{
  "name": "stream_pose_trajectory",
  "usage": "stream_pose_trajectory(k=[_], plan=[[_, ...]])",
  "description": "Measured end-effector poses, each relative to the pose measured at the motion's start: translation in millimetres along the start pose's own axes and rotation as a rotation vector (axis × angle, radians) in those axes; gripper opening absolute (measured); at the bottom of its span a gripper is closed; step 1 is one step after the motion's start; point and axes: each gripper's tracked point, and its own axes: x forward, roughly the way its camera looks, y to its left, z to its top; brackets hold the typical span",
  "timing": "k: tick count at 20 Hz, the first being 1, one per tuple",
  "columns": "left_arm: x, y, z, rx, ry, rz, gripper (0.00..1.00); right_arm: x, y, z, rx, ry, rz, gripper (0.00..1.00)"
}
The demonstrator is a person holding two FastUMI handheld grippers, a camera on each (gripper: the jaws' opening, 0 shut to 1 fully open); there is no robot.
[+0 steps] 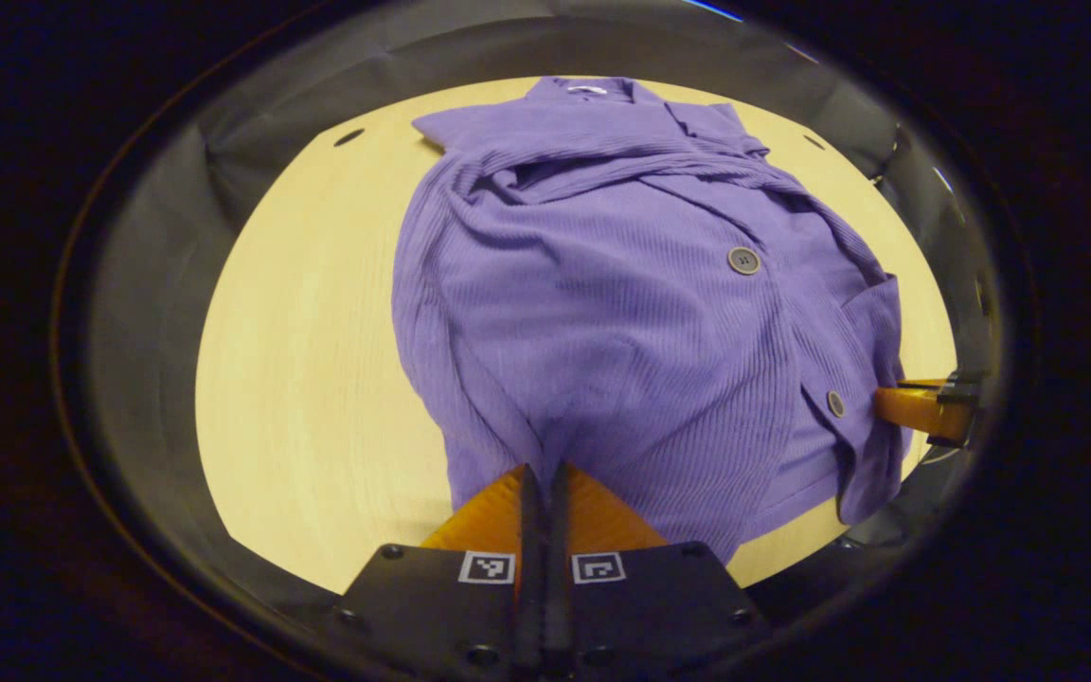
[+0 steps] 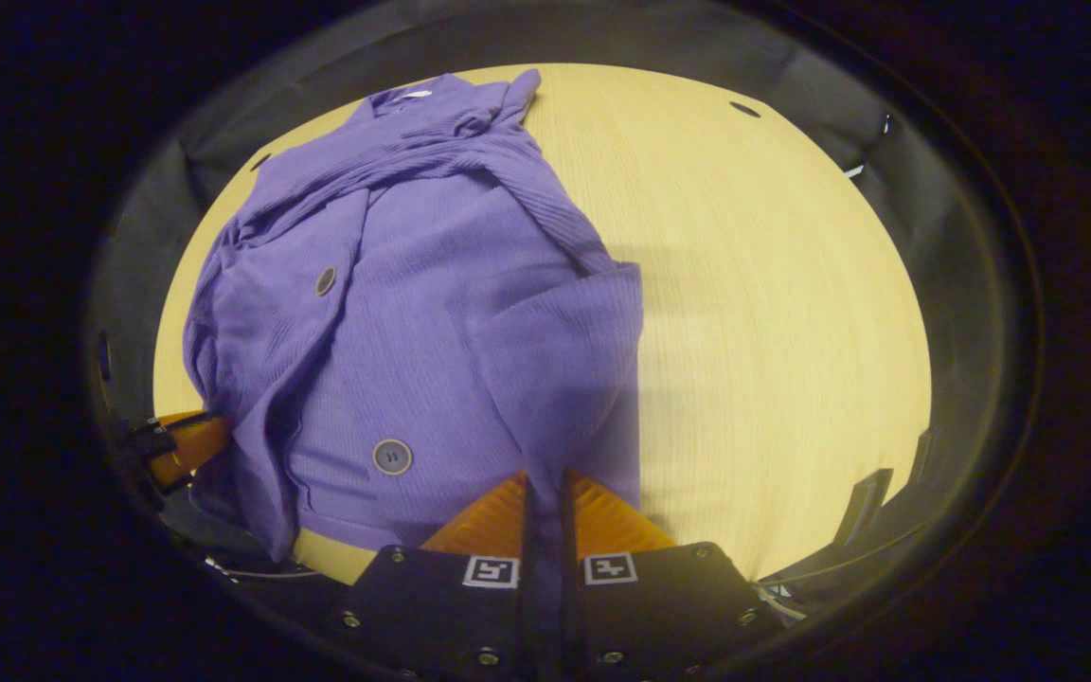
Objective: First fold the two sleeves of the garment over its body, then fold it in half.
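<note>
Pinched between the two fingers of the left claw [image 1: 544,474], the hem of a purple ribbed garment [image 1: 621,313] rises off a pale wooden desk [image 1: 309,379] in the left gripper view. Those fingers are drawn nearly together, with only a thin fold of cloth between them. The right claw [image 2: 545,483] grips the same lower edge in the right gripper view, its fingers likewise clenched on a fold of the fabric. Each claw also appears at the rim of the other's view: the right claw at the far right beside the garment's hem, the left claw at the lower left against the cloth.

Both sleeves lie folded across the upper body of the garment, forming bunched bands below the collar [image 1: 583,90]. A grey button [image 1: 743,260] sits near the middle of the front, and a second button [image 1: 835,403] lies lower, close to the hem. The garment lies toward the far side of the desk with its collar away from the claws, its lower part lifted and draped. Dark booth wall [image 1: 148,284] rings the desk.
</note>
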Motion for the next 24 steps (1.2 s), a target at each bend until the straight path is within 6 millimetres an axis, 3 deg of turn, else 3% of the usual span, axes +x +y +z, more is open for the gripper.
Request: stream_pose_trajectory(k=[3, 4, 6, 9, 11, 18, 24], plan=[[-2.4, 0.0, 3.8, -0.037, -0.051, -0.029, 0.08, -0.3, 6.6, 6.4, 0.085, -0.014, 0.049, 0.11], [-3.3, 0.1, 4.4, -0.066, -0.059, -0.043, 0.08, -4.0, 10.6, 9.9, 0.111, -0.015, 0.077, 0.02], [-6.8, 2.8, 7.8, -0.113, -0.075, -0.057, 0.08, -9.5, 15.2, 16.4, 0.151, -0.027, 0.110, 0.01], [-15.8, 7.5, 27.5, -0.122, -0.118, -0.058, 0.06, -21.0, 30.1, 37.1, 0.161, -0.061, 0.162, 0.02], [-20.5, 9.6, 44.9, -0.130, -0.143, -0.063, 0.06, -32.1, 38.1, 52.3, 0.147, -0.091, 0.188, 0.01], [-43.3, 18.7, 123.6, -0.176, -0.261, -0.082, 0.07, -56.1, 70.0, 133.2, 0.142, -0.205, 0.272, 0.01], [-46.6, 22.6, 192.9, -0.193, -0.341, -0.091, 0.07, -64.4, 68.8, 200.3, 0.172, -0.285, 0.294, 0.01]])
